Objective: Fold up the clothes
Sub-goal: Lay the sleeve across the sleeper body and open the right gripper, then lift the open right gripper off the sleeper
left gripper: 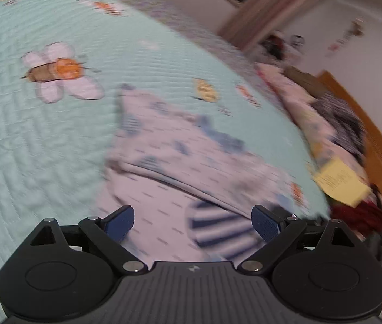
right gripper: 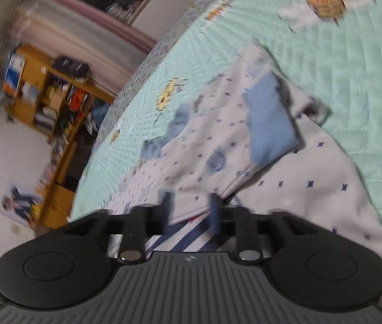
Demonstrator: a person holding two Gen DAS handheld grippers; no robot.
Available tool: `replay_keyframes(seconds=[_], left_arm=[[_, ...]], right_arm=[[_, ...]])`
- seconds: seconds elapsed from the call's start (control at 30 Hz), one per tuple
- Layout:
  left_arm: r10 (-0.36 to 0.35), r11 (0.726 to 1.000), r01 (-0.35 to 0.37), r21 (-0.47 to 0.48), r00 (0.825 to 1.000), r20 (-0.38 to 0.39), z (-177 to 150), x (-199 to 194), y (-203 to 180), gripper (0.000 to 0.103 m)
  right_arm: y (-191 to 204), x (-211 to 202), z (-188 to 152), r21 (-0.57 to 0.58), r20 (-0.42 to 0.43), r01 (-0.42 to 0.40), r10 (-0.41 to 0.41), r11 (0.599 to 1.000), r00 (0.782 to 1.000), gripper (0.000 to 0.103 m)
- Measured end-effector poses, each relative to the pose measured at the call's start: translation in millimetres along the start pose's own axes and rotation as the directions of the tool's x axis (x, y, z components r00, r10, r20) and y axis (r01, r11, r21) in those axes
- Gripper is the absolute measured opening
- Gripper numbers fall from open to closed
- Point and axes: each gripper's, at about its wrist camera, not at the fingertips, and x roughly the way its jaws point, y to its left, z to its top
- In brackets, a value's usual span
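A white child's garment (left gripper: 180, 162) with small dark marks and blue patches lies partly folded on the mint quilted bedspread (left gripper: 42, 140). Its blue-and-white striped part (left gripper: 218, 229) shows near my left gripper (left gripper: 192, 222), which is open and empty just above the cloth. In the right wrist view the same garment (right gripper: 245, 148) has a light blue patch (right gripper: 269, 124) and a striped part (right gripper: 188, 235). My right gripper (right gripper: 191, 210) hovers at the garment's near edge with its fingers a narrow gap apart; blur hides whether cloth is pinched between them.
A pile of pink and dark clothes (left gripper: 334, 135) with a yellow paper (left gripper: 339, 183) lies along the bed's right edge beside an orange wooden board (left gripper: 374, 124). A wooden shelf (right gripper: 50, 91) with clutter stands past the bed's left edge.
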Motion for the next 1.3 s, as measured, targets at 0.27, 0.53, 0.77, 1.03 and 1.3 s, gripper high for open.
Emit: replay_keyframes(seconds=[0.27, 0.53, 0.77, 1.03, 1.3], left_arm=[[0.073, 0.995, -0.059, 0.08, 0.98, -0.183, -59.5, 1.7, -3.1, 0.101], [0.115, 0.991, -0.1, 0.091, 0.977, -0.178, -71.2, -13.5, -0.5, 0.102], [0.074, 0.995, -0.061, 0.084, 0.983, -0.168, -79.4, -46.8, -11.5, 0.102], [0.18, 0.977, -0.149, 0.151, 0.959, -0.217, -98.8, -34.4, -12.7, 0.102], [0.21, 0.956, -0.144, 0.256, 0.944, -0.254, -117.2, -28.0, -30.0, 0.102]], right_arm=[[6.2, -31.7, -23.3, -0.101, -0.141, -0.031, 0.017, 0.994, 0.99, 0.076], [-27.9, -66.1, -31.7, -0.031, -0.14, -0.078, 0.073, 0.996, 0.987, 0.074], [-23.2, -91.6, -54.0, -0.094, -0.19, -0.126, 0.106, 0.988, 0.976, 0.085], [-51.7, -123.6, -62.8, -0.016, -0.156, -0.14, 0.136, 0.99, 0.978, 0.085], [-75.8, -149.4, -59.8, -0.017, -0.119, -0.083, 0.08, 0.996, 0.99, 0.088]])
